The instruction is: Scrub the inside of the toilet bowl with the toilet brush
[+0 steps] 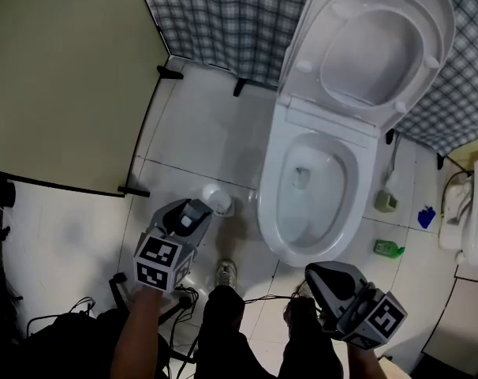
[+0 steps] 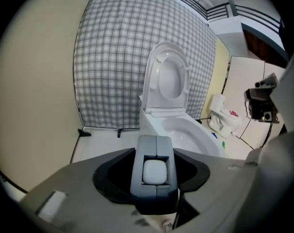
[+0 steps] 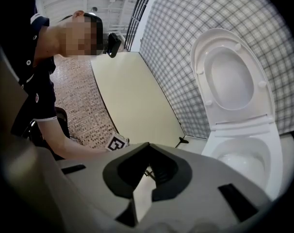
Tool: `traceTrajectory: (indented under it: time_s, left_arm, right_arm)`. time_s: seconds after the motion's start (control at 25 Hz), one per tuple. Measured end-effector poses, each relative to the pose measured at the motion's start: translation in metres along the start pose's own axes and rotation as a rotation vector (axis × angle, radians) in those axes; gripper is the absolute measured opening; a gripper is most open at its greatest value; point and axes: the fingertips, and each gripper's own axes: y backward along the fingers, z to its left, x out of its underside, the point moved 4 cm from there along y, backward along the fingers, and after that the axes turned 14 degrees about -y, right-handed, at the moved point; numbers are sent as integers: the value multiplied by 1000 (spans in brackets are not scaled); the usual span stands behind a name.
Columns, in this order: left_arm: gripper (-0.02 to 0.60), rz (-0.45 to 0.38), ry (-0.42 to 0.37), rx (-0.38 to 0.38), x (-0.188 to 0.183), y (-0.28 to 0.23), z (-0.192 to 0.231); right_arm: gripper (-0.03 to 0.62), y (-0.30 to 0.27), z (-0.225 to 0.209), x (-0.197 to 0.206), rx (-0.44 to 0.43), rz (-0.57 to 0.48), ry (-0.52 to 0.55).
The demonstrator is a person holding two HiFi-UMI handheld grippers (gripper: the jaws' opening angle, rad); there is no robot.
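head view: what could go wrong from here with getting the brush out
1. The left gripper is close to the white brush holder; a nudge might tip it against the toilet.
2. Loose cables lie by the person's shoe and could snag a foot.
3. The green bottle beside the toilet could get knocked.

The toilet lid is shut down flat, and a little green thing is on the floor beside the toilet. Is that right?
Not quite: the toilet lid is up, standing open behind the bowl, as the head view shows. The little green thing is on the floor beside the bowl, just as you said.
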Motion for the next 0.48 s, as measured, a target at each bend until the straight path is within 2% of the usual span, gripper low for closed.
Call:
traceTrajectory:
  time_s: [0.24, 0.48]
  left_arm:
    - [213, 71, 22, 25, 63, -63, -10]
    - [213, 133, 11, 49, 93, -94, -18]
  right_arm:
    - [0, -22, -22, 9, -1, 17, 16]
    - [0, -18, -36, 16, 31, 2, 0]
